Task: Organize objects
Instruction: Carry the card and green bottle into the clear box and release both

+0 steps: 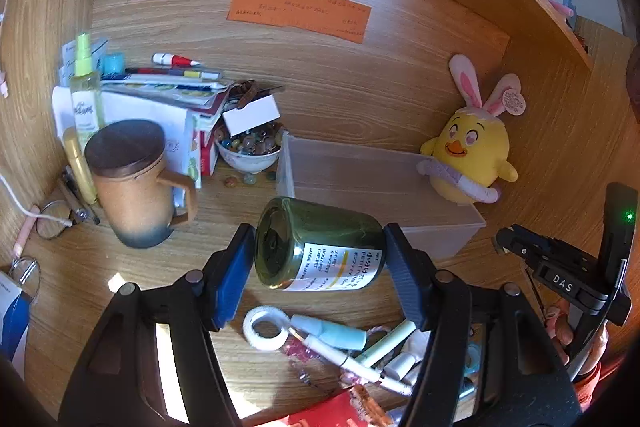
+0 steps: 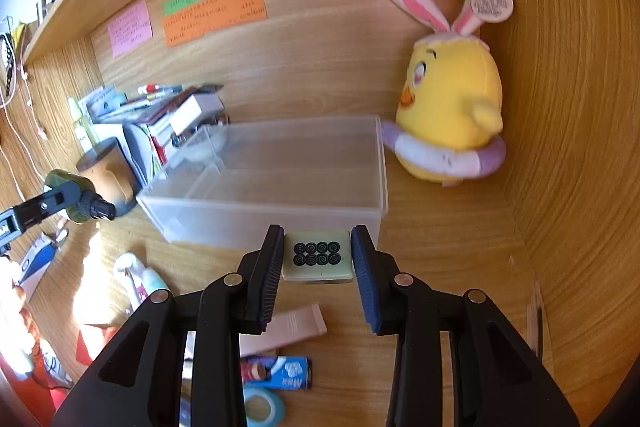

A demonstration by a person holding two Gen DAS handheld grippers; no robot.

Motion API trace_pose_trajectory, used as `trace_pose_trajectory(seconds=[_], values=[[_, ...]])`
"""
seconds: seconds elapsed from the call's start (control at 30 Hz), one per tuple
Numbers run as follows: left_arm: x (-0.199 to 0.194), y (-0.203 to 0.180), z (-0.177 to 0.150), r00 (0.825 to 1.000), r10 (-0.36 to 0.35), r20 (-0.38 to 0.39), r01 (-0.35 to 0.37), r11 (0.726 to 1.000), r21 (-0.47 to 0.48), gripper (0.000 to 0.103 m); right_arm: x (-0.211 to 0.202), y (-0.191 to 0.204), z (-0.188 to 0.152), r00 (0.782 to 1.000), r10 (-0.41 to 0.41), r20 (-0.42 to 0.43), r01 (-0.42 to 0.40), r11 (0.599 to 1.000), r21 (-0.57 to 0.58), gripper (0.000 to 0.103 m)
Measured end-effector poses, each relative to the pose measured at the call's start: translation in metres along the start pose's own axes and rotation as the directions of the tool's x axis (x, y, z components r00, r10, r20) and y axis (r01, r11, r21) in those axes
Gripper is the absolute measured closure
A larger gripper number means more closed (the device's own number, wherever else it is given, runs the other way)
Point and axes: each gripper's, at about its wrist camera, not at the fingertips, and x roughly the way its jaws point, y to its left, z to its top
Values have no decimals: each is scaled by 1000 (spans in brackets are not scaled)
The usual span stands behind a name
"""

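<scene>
Jaws of the left gripper [image 1: 320, 259] pinch a green glass jar [image 1: 318, 249] on its side above the worktop [image 1: 360, 87], near the clear plastic bin [image 2: 280, 179], while the right gripper [image 2: 318, 267] clamps a mahjong tile [image 2: 318, 255].

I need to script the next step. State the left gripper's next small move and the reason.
Probably carry the jar, clamped sideways in the left gripper, forward over the clear bin and lower it in: the bin sits open just behind the jar.
</scene>
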Motion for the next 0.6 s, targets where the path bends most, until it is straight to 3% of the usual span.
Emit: trace_pose_trajectory(seconds=[0.37,0.6], values=[[30,-18,28,1000,-10,-10,10,1000,17,39,10,4,39,999,3,46,-1,999,-36,71],[63,-21,39,997,-8,-74,10,1000,16,39,34,5,58,1000,-5,25,7,999,-48,71]])
